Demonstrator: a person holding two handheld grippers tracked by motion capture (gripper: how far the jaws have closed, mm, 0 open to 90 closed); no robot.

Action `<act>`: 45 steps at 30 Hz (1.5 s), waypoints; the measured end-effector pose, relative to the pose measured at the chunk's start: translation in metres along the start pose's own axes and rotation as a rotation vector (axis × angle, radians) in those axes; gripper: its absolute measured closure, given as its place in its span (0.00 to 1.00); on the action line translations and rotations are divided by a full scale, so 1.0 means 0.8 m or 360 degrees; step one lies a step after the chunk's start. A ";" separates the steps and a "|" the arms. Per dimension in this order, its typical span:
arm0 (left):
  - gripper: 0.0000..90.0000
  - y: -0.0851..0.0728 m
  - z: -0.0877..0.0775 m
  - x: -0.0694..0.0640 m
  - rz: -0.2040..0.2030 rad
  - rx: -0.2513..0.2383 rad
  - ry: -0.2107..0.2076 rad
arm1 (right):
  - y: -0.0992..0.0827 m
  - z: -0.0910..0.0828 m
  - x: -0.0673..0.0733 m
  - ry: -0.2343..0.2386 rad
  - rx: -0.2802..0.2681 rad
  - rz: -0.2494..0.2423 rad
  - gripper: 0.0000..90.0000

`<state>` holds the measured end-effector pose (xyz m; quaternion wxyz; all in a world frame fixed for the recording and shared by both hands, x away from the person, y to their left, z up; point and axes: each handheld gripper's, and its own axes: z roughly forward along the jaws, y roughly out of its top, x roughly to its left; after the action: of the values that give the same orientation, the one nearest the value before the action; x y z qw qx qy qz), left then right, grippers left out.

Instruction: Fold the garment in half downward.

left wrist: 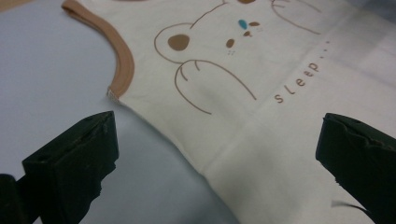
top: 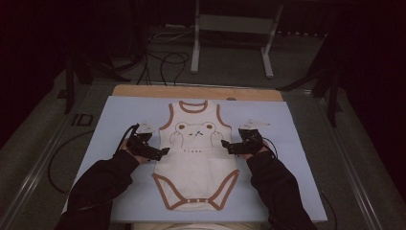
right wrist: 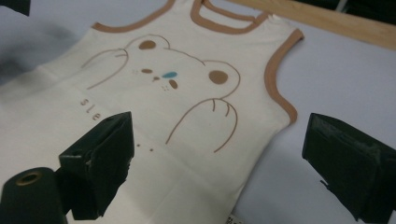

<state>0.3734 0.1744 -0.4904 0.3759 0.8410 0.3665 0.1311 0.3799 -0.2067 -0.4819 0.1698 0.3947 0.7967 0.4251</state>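
A cream baby bodysuit [top: 195,158] lies flat and face up in the middle of a pale blue mat [top: 110,124] on the counter [top: 143,90]. Its neck points away from the person and its snap crotch toward them. Brown trim edges the neck, armholes and leg openings. A bear [top: 194,129] drawn in brown line covers the chest, with the word "sleep" beneath it.

The left gripper [top: 162,152] sits at the bodysuit's left side seam, just below the armhole. In the left gripper view its jaws are spread wide — one over bare mat, one over cloth — with the seam edge running between them and nothing held. The right gripper [top: 226,145] mirrors it at the right side seam. In the right gripper view its jaws are also spread and hold nothing, one above the cloth beside the bear's paw, the other above the mat.

Both dark sleeves [top: 103,184] reach in from the near edge.

This looks like the start of a fold: both grippers are lined up on the side edges, but no grasp is made yet. The next move likely calls for lowering each so one jaw slips under the seam, then closing on the cloth — taking care to pinch both layers evenly.
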 end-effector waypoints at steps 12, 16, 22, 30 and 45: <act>0.12 0.001 0.020 0.008 -0.0098 0.0071 0.0111 | -0.010 0.025 -0.011 -0.0025 0.0088 0.0081 0.18; 0.18 0.000 0.025 0.010 -0.0098 0.0106 0.0117 | -0.012 0.034 -0.011 -0.0010 0.0139 0.0087 0.23; 0.28 -0.003 0.033 0.009 -0.0114 0.0163 0.0161 | -0.016 0.046 -0.014 -0.0040 0.0202 0.0114 0.32; 0.46 -0.003 0.040 0.008 -0.0115 0.0205 0.0202 | -0.019 0.050 -0.017 -0.0085 0.0215 0.0119 0.47; 0.76 0.005 0.050 0.001 -0.0165 0.0212 0.0173 | -0.021 0.055 -0.011 -0.0112 0.0285 0.0016 0.78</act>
<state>0.3964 0.1517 -0.5148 0.3051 0.8356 0.4372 0.1324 0.4042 -0.1948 -0.5215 0.1596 0.4269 0.8231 0.3388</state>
